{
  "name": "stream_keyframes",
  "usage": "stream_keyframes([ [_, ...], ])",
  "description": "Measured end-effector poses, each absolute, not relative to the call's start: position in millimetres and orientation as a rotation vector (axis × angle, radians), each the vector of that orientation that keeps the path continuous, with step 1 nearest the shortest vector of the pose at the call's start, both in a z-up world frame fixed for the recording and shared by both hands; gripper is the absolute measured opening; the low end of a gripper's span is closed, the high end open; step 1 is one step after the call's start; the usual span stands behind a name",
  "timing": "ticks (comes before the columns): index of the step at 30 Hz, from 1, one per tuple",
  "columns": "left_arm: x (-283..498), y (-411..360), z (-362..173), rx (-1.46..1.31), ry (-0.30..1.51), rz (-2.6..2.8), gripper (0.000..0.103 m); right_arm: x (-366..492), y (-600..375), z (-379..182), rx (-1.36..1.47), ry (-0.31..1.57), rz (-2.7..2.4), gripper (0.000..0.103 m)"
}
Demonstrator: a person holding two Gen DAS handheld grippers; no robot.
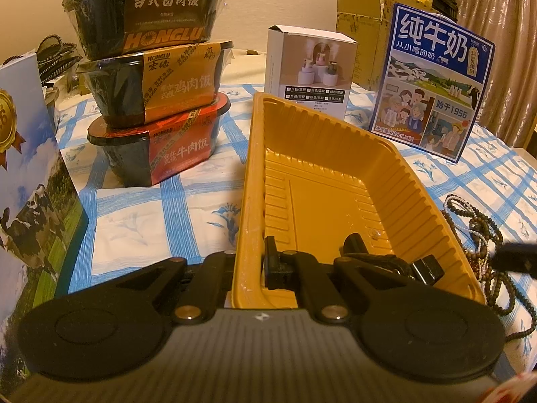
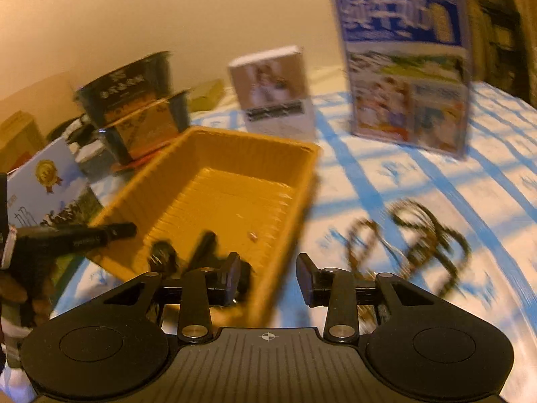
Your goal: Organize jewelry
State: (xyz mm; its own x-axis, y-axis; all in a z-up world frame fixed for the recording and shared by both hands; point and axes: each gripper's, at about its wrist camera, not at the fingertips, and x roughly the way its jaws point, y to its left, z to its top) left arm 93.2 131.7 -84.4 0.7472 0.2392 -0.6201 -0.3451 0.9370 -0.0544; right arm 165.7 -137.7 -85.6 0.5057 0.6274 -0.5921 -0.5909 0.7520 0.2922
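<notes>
A table under a white cloth (image 1: pixel 141 215) with blue checks stands against a plain cream wall, with a curtain at the far right. On the cloth sits a yellow plastic tray (image 1: pixel 396 181), ribbed along its inner walls, its long side running away from the left wrist camera. The left gripper (image 1: pixel 250 262) is clamped on the tray's near left rim, one finger outside the wall and one inside, jaws pressed together on the thin plastic. A small dark object (image 1: pixel 389 262) lies in the tray's near corner; what it is cannot be told. Just beside the tray's right wall, on the cloth, lies a tangle of beaded necklaces (image 1: pixel 483 235), dark brown beads mixed with a pale strand, outside the tray. The right wrist view is smeared by motion: the right gripper (image 2: pixel 268 278) hangs over the tray's near right corner with its jaws apart and nothing between them, the necklaces blurred on the cloth to its right. Behind the tray stand a small white box (image 1: pixel 308 67) and a blue milk carton box (image 1: pixel 433 84). To the left three black meal bowls (image 1: pixel 151 77) are stacked, and another printed box (image 1: pixel 30 174) with a cow picture stands at the near left edge.
</notes>
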Motion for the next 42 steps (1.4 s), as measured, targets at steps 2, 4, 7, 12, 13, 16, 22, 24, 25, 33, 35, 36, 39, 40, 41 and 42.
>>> stream_keyframes([
  [2,93.2,131.7,-85.2,-0.169,0.654,0.323,0.003,163.4,-151.3,-92.0,0.052,0.767,0.690,0.037],
  [4,93.1,131.8,-85.4,-0.170,0.654,0.325,0.003,163.0,-163.8,-98.9,0.048,0.797,0.645,0.037],
  [7,93.0,132.1,-85.5,-0.169,0.654,0.324,0.003,164.2,-179.1,-105.9,0.052,0.824,0.593,0.037],
  [12,92.8,132.1,-85.4,-0.168,0.654,0.325,0.003,169.0,-194.6,-108.7,0.062,0.836,0.540,0.037],
  [13,92.7,132.2,-85.3,-0.167,0.654,0.324,0.003,169.6,-197.0,-109.0,0.061,0.837,0.532,0.037],
  [16,92.6,132.2,-85.2,-0.165,0.654,0.324,0.003,171.3,-201.9,-110.6,0.061,0.843,0.517,0.037],
  [22,92.7,131.8,-85.0,-0.166,0.654,0.324,0.003,174.0,-205.7,-112.5,0.056,0.853,0.498,0.037],
  [24,92.7,131.7,-85.0,-0.166,0.653,0.324,0.003,174.3,-207.3,-113.2,0.057,0.856,0.491,0.037],
  [25,92.6,131.8,-84.9,-0.165,0.653,0.323,0.003,174.6,-207.9,-113.5,0.056,0.858,0.488,0.037],
  [33,93.1,131.2,-84.5,-0.164,0.653,0.323,0.003,182.1,-216.7,-117.4,0.048,0.876,0.443,0.037],
  [35,93.0,131.2,-84.4,-0.165,0.653,0.323,0.003,185.7,-219.4,-116.3,0.065,0.874,0.439,0.037],
  [36,92.9,131.2,-84.3,-0.165,0.653,0.323,0.003,188.0,-219.9,-115.6,0.075,0.874,0.439,0.037],
  [39,93.2,130.7,-84.2,-0.163,0.652,0.322,0.003,198.3,-220.0,-114.3,0.117,0.879,0.435,0.037],
  [40,93.1,130.6,-84.2,-0.162,0.652,0.322,0.003,202.8,-219.4,-114.8,0.131,0.884,0.429,0.037],
  [41,93.3,130.5,-84.1,-0.162,0.653,0.322,0.003,206.9,-218.8,-115.5,0.144,0.888,0.427,0.037],
  [42,93.3,130.4,-84.0,-0.163,0.653,0.322,0.003,211.7,-218.0,-116.6,0.159,0.895,0.424,0.037],
])
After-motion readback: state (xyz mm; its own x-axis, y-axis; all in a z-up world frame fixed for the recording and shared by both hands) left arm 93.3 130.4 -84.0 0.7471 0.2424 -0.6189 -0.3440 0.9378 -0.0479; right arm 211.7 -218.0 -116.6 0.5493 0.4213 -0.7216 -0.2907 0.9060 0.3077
